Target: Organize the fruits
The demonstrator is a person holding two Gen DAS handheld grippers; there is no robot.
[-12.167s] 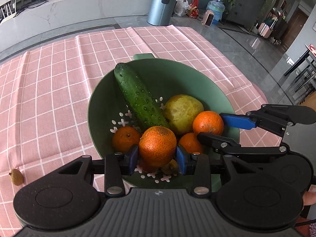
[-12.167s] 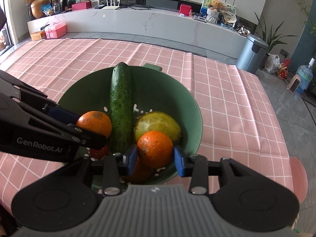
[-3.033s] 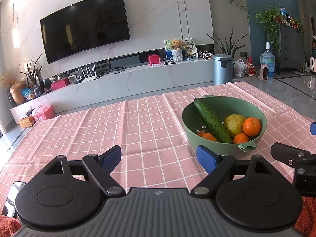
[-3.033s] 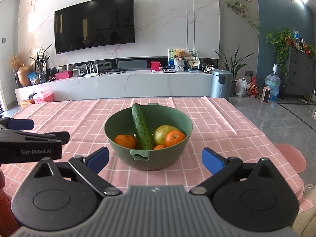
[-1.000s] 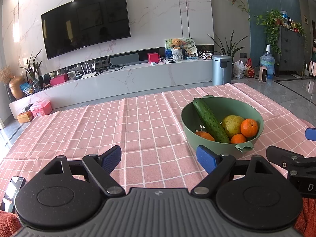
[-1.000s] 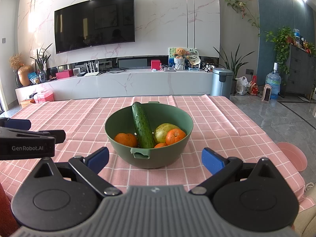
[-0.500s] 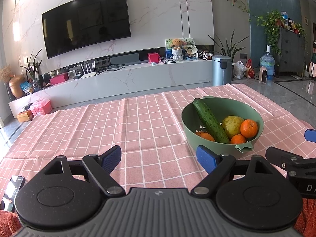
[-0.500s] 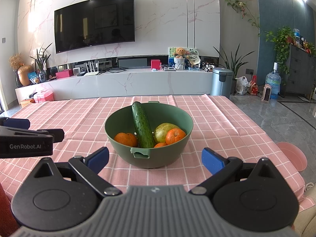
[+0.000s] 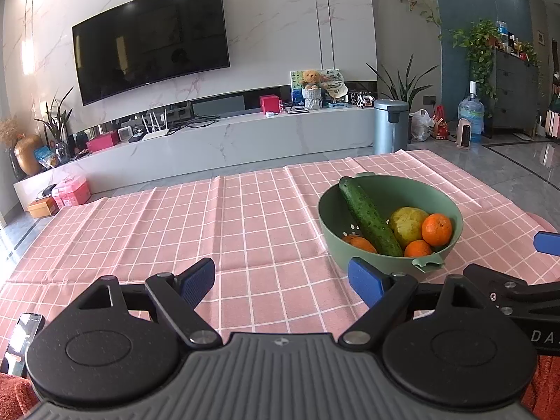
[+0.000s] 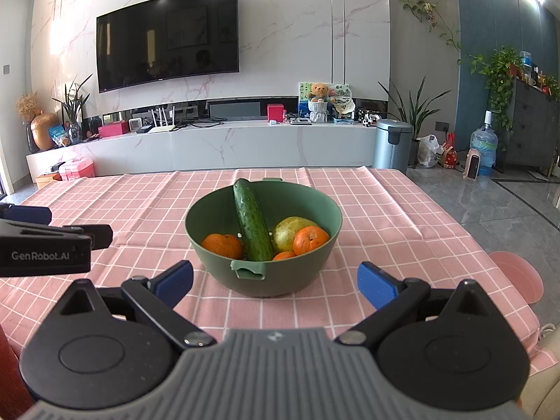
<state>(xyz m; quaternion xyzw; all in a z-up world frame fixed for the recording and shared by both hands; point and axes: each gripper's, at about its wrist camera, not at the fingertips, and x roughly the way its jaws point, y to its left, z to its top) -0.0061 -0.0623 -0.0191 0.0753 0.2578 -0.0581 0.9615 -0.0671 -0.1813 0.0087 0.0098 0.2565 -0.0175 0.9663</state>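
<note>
A green colander bowl (image 10: 304, 273) stands on the pink checked tablecloth (image 10: 385, 210). It holds a cucumber (image 10: 252, 222), a yellow-green pear (image 10: 288, 232) and several oranges (image 10: 310, 239). The bowl also shows in the left wrist view (image 9: 330, 238) at the right. My right gripper (image 10: 274, 283) is open and empty, held back just in front of the bowl. My left gripper (image 9: 281, 278) is open and empty, left of the bowl over bare cloth. The right gripper's fingertips (image 9: 490, 280) show at that view's right edge.
A phone (image 9: 22, 332) lies at the near left table edge. A pink stool (image 10: 518, 276) stands right of the table. A TV console (image 10: 217, 147), a grey bin (image 10: 392, 147) and a water bottle (image 10: 484, 152) stand beyond the table.
Long ago both grippers were shut on oranges over the bowl; now both are open, empty and drawn back. In the last second almost nothing has moved.
</note>
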